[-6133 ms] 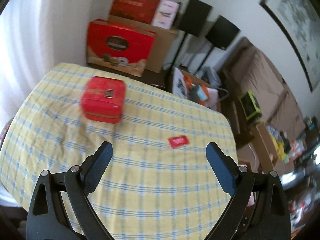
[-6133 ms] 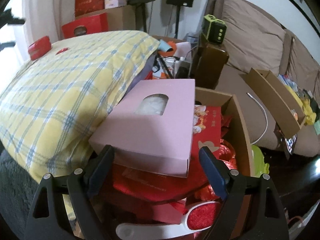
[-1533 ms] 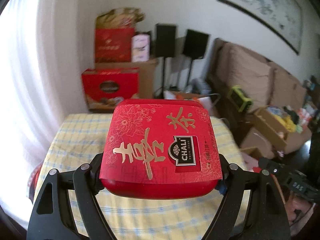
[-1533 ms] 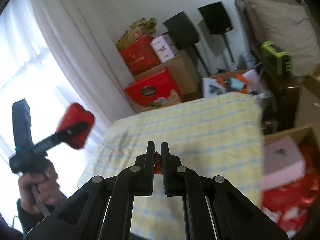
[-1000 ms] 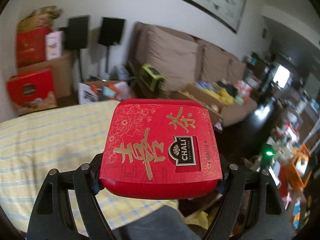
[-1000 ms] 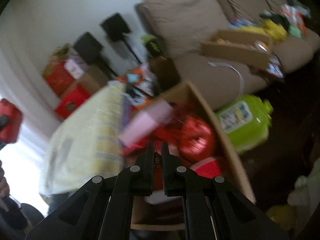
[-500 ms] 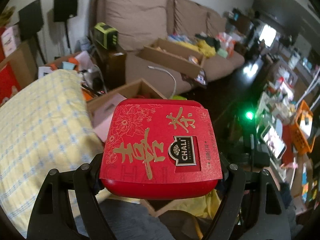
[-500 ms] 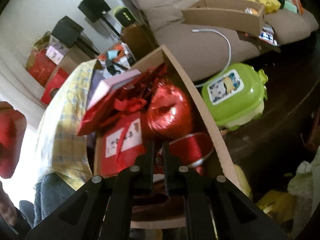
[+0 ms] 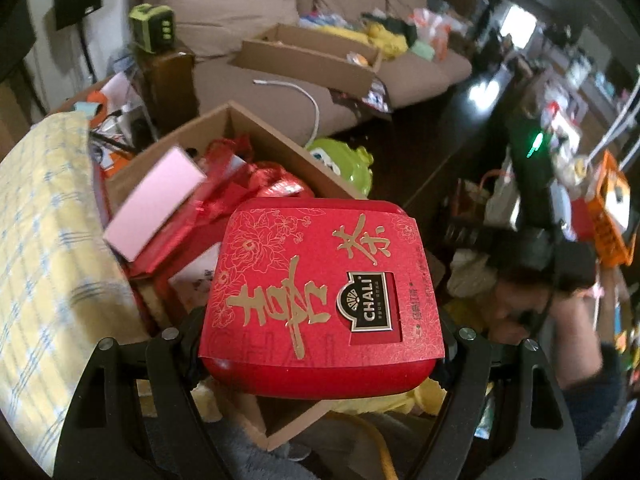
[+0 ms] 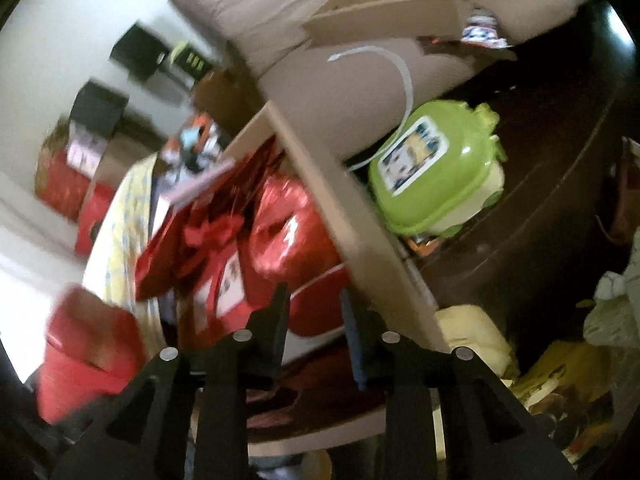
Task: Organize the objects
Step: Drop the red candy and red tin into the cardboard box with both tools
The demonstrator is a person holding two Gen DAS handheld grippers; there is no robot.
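Observation:
A red tea tin (image 9: 320, 292) with gold lettering fills the left wrist view. My left gripper (image 9: 320, 336) is shut on its two sides and holds it over the near corner of an open cardboard box (image 9: 280, 148) on the floor. The tin shows again, blurred, at the left of the right wrist view (image 10: 88, 344). My right gripper (image 10: 313, 298) hangs over the same box (image 10: 360, 232). Its jaws are opening, with nothing between them. Below them lie red foil bags (image 10: 288, 232).
A pink box (image 9: 156, 204) leans inside the cardboard box. The table with the yellow checked cloth (image 9: 44, 240) stands on the left. A green plastic container (image 10: 436, 172) sits on the dark floor beyond the box. Behind it is a brown sofa (image 9: 224, 8) bearing a second cardboard box (image 9: 312, 52).
Both grippers have swung from the table to the floor box and sunk towards it. The right jaws, shut on a small red packet before, have parted and the packet is gone from them.

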